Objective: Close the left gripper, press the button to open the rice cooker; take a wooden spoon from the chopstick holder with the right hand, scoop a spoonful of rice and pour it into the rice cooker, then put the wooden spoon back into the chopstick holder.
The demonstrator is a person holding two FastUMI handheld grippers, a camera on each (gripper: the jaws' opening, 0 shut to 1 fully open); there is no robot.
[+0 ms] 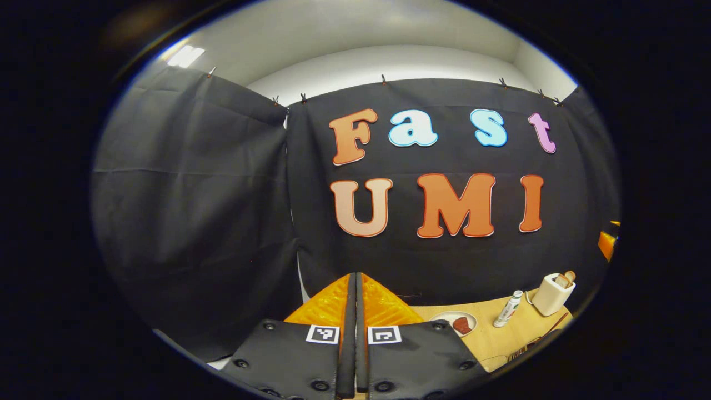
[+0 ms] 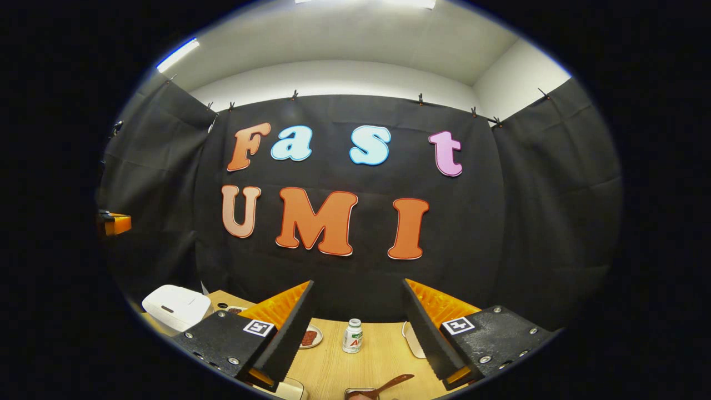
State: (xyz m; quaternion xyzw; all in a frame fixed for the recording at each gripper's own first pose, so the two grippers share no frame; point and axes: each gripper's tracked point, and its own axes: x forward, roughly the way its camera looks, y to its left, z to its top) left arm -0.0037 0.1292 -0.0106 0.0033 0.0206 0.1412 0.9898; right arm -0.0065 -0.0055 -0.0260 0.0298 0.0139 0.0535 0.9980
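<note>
Scene at the outset of the task, read from left to right with the rice cooker as the reference landmark.

Right gripper view: the rice cooker (image 2: 176,306), white with its lid down, sits at the far left of the wooden table (image 2: 383,355). To the right of the cooker lies a small plate (image 2: 312,336) of dark red food, then a small white bottle (image 2: 352,336), both well apart from the cooker. Farther right and nearer the camera, a wooden spoon (image 2: 389,384) shows by its handle at the table's near edge; what it stands in cannot be made out here. The right gripper (image 2: 358,328) is spread wide, holds nothing, and hangs above the table.

Left gripper view: the left gripper (image 1: 355,333) has its fingers pressed together on nothing, raised and aimed at the booth wall. A white chopstick holder (image 1: 551,294) stands to its far right, beyond the plate and bottle.

Risks, as judged. The cooker's button is too small to locate, and the left gripper points well above the table; a descent without re-aiming could miss the button or shove the cooker. The right gripper, travelling toward the holder, could knock over the upright bottle. A grip low or off-centre on the spoon handle could let it swing and spill rice.
</note>
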